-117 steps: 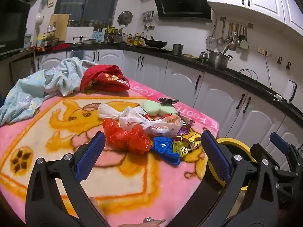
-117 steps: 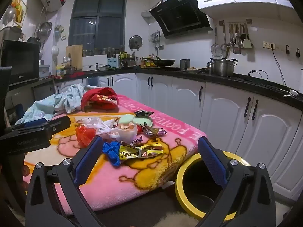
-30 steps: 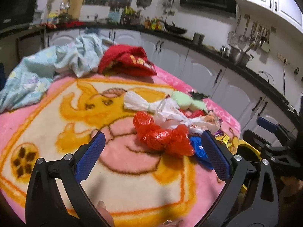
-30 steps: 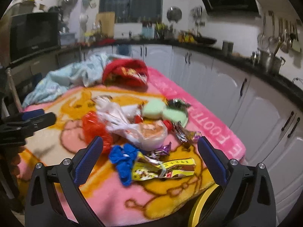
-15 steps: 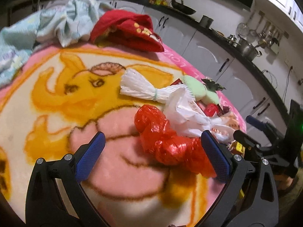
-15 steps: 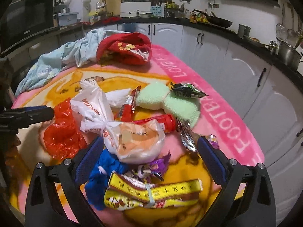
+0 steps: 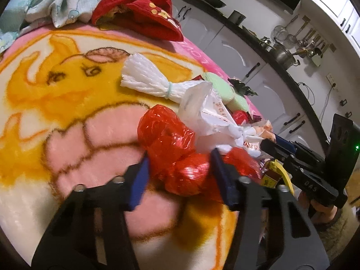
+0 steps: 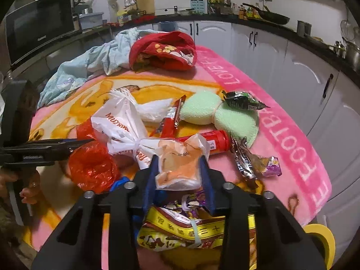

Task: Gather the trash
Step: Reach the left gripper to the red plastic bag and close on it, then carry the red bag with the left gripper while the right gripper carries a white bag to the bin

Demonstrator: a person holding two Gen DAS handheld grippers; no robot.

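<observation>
While wrappers (image 8: 258,159) crowd round, left tool (image 7: 180,171) clamps red bag (image 7: 171,144) (crumpled), right tool (image 8: 178,171) apparently squeezing white bag (image 8: 177,164).

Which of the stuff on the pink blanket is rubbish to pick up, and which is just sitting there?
Rubbish for the job:
- red plastic bag, with the left gripper closed on it
- white knotted bag, with the right gripper closed on it
- yellow wrapper
- yellow bin takes it

Just lying about:
- red garment
- pale blue cloth
- pink blanket

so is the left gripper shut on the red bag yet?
Shut on it: the left gripper has just been closing, and its blue pads press the crumpled red bag from both sides.
</observation>
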